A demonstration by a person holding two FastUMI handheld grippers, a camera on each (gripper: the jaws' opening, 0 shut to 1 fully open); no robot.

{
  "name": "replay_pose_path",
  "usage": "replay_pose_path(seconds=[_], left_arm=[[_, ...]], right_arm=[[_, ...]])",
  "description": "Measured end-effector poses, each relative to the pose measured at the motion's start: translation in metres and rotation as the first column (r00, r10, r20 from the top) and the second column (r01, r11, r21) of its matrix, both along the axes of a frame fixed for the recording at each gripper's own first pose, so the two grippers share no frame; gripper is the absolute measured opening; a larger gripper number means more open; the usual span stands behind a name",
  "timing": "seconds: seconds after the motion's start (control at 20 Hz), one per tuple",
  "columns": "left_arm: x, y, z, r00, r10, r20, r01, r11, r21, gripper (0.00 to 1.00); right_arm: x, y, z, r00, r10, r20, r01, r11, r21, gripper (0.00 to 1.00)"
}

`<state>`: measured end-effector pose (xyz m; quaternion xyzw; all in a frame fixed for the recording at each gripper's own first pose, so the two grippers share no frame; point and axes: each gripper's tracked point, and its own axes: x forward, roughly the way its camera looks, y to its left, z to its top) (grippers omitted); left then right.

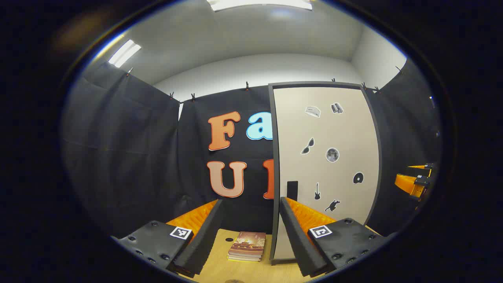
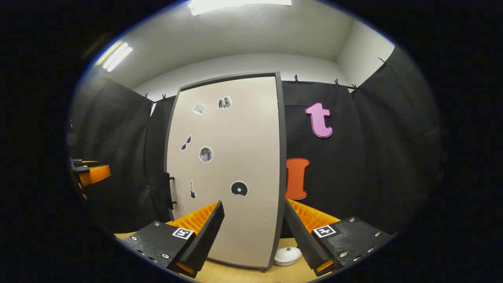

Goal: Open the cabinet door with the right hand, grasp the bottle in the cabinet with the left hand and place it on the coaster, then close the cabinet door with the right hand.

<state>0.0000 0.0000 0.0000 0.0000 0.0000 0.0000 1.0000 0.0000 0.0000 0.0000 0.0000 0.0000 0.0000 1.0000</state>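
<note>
I see black cloth [image 1: 129, 149] hung as the booth's wall, clipped along its top edge by small clamps [image 1: 247, 85]. Above it rises a white wall [image 1: 251, 70] and a pale ceiling [image 2: 235, 35], where long light panels [image 1: 124, 52] glow. Below, a light wooden table [image 1: 220, 267] carries a small stack of books [image 1: 247, 245].

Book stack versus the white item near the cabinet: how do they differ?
The book stack is rectangular, flat and brownish; the white item is round and domed. The book stack lies off the cabinet's left edge, the white item off its right edge. Both rest on the wooden table.
</note>
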Motion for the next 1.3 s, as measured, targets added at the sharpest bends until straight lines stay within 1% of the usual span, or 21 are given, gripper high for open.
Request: replay_pose_path(seconds=[0.05,0.2,0.25,0.35,0.55,0.7,0.85,0.95,1.1,1.3], left_arm=[[-0.002,0.002,0.003,1.0,0.001,0.013,-0.001,1.0,0.0,0.93],[-0.005,0.008,0.011,1.0,-0.007,0.03,0.007,1.0,-0.004,0.95],[-0.006,0.011,0.013,0.999,-0.011,0.037,0.012,1.0,-0.014,0.93],[-0.004,0.019,0.016,0.999,-0.016,0.038,0.018,0.999,-0.038,0.93],[0.0,0.032,0.023,0.998,-0.034,0.052,0.037,0.998,-0.058,0.93],[0.003,0.036,0.018,0.998,-0.048,0.049,0.05,0.998,-0.04,0.93],[0.006,0.036,0.013,0.997,-0.064,0.039,0.066,0.997,-0.051,0.93],[0.005,0.043,0.012,0.998,-0.057,0.038,0.059,0.997,-0.052,0.93],[-0.001,0.057,0.017,0.998,-0.037,0.05,0.04,0.998,-0.056,0.93],[-0.009,0.087,0.014,0.998,0.022,0.052,-0.02,0.999,-0.037,0.93]], right_arm=[[0.0,0.005,0.003,1.0,0.013,0.011,-0.013,1.0,-0.003,0.94],[0.002,0.023,0.013,0.999,0.035,0.037,-0.034,0.999,-0.021,0.94],[0.003,0.03,0.015,0.998,0.042,0.037,-0.041,0.999,-0.021,0.94],[0.004,0.043,0.017,0.998,0.049,0.03,-0.049,0.999,-0.017,0.95],[0.002,0.049,0.02,1.0,0.015,0.027,-0.014,0.999,-0.049,0.95],[-0.001,0.052,0.022,1.0,0.004,0.03,-0.002,0.999,-0.048,0.94],[-0.002,0.058,0.021,0.999,0.006,0.032,-0.004,0.998,-0.056,0.95],[0.001,0.064,0.022,0.999,0.009,0.036,-0.007,0.998,-0.056,0.95],[0.01,0.079,0.016,0.999,0.037,0.011,-0.037,0.999,-0.032,0.94],[0.026,0.105,0.007,0.996,0.085,-0.016,-0.085,0.996,-0.013,0.94]])
